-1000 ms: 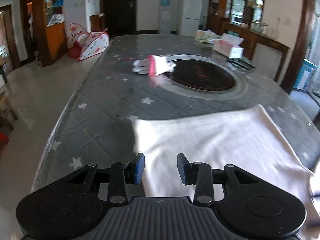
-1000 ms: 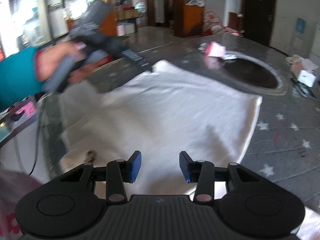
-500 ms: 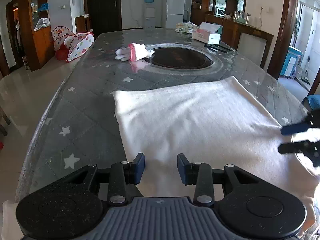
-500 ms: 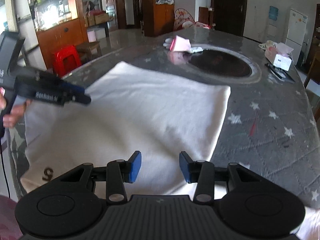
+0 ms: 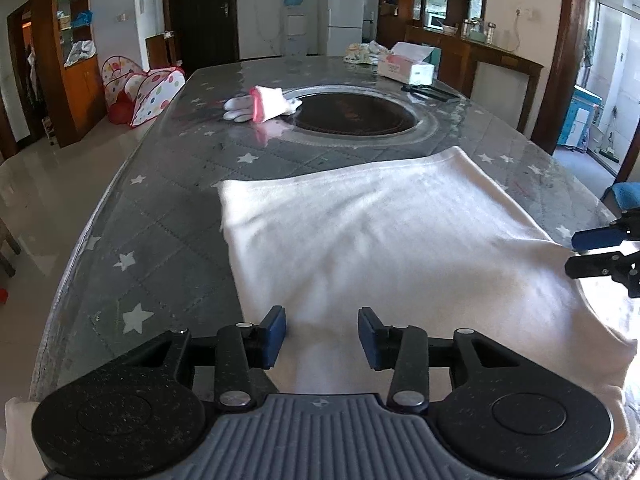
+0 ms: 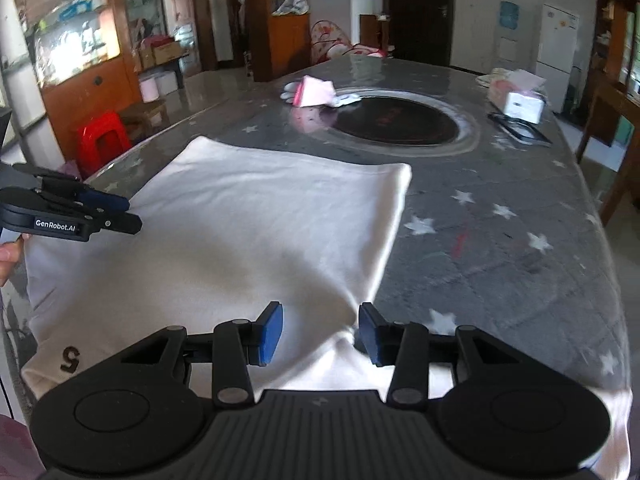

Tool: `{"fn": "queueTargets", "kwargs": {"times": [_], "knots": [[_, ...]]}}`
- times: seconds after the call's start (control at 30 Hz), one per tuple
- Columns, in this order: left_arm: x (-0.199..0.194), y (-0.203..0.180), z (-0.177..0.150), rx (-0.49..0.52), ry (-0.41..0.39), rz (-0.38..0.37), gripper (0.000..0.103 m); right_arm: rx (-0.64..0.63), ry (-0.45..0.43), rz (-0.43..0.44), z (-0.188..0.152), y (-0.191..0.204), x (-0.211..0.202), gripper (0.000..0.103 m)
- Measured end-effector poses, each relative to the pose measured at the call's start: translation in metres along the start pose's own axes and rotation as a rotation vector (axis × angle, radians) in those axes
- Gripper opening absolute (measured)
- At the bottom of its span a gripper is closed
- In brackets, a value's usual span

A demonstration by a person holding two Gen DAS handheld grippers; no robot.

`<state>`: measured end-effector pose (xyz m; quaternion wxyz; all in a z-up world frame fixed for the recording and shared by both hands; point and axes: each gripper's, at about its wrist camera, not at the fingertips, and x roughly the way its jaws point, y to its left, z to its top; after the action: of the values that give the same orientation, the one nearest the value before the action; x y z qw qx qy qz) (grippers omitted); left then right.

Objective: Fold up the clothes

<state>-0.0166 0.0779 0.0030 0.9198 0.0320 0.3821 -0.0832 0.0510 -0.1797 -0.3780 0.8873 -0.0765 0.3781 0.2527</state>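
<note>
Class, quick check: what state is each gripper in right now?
Left gripper: open, holding nothing, above the white garment.
Right gripper: open, holding nothing, a raised fold of the garment between its fingers.

Both grippers are level, fingers spread apart and empty: the left gripper (image 5: 322, 336) and the right gripper (image 6: 320, 334). A hand (image 6: 9, 254) grips the left one.

**Grey starred worktop and its load**

A long grey worktop (image 5: 168, 216) with white stars has a dark round inset (image 5: 352, 114) at its middle; a white garment (image 5: 380, 248) lies spread at the near end; white and pink gloves (image 5: 262, 104) touch the inset's rim; a tissue box (image 5: 406, 66), crumpled cloth (image 5: 362, 53) and a flat black item (image 5: 430, 92) sit toward the far end.
</note>
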Motion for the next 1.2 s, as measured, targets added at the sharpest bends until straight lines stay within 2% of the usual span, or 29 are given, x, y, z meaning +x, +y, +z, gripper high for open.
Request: {"fn": "queueTargets", "kwargs": {"times": [0.53,0.9,1.07,1.2], "knots": [[-0.02,-0.072,-0.01,0.144,-0.001,-0.171,0.046,0.166,0.021,-0.268,-0.065,-0.066,-0.051,0.04],[-0.023,-0.117,-0.015,0.234,0.004,-0.271,0.048,0.252,0.0,-0.419,-0.084,-0.108,-0.068,0.039],[-0.024,-0.128,-0.015,0.252,0.002,-0.292,0.048,0.292,-0.008,-0.462,-0.088,-0.121,-0.071,0.04],[-0.023,-0.136,-0.017,0.268,0.005,-0.3,0.048,0.321,-0.008,-0.459,-0.093,-0.13,-0.072,0.039]]}}
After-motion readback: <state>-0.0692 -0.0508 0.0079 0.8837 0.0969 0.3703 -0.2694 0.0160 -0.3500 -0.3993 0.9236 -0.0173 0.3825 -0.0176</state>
